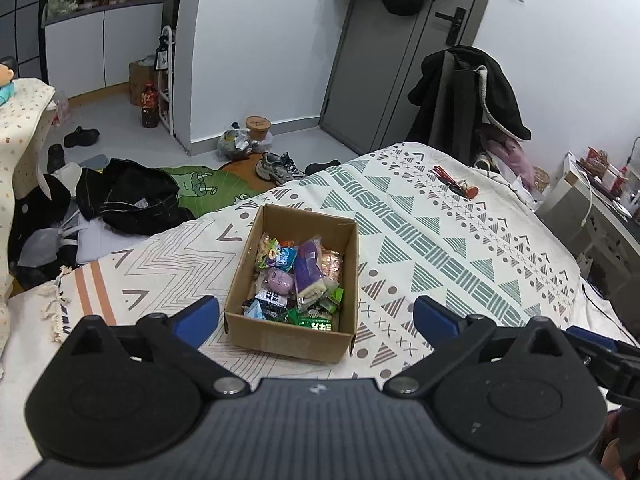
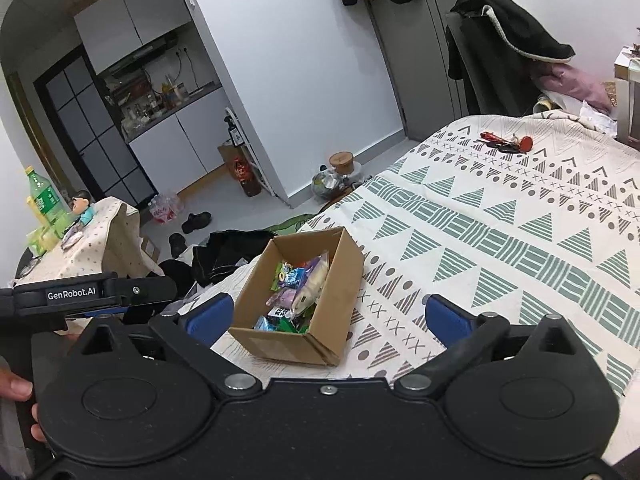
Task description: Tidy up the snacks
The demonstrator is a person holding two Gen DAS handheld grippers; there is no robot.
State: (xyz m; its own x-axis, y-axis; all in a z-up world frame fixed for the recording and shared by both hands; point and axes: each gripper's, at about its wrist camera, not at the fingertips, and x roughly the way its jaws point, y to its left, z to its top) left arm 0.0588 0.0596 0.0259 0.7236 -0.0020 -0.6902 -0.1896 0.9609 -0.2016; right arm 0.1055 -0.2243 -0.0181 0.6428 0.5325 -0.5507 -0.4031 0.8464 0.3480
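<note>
An open cardboard box (image 1: 340, 236) sits on the patterned bedspread (image 1: 460, 248), filled with several snack packets (image 1: 298, 280) in purple, green and blue wrappers. My left gripper (image 1: 316, 314) hovers just in front of the box, open, its blue pads wider apart than the box and holding nothing. In the right wrist view the same box (image 2: 344, 264) lies ahead and slightly left, with its snack packets (image 2: 296, 292) showing inside. My right gripper (image 2: 328, 314) is open and empty, just short of the box's near corner. The left gripper's body (image 2: 80, 292) shows at the left edge.
Keys with a red tag (image 1: 456, 180) lie far back on the bed. Left of the bed, black clothes (image 1: 132, 196), shoes (image 1: 276, 166) and a green mat (image 1: 208, 188) litter the floor. A cloth-covered side table (image 2: 92, 240) holds a green bottle (image 2: 42, 196). A coat-draped chair (image 1: 468, 96) stands by the door.
</note>
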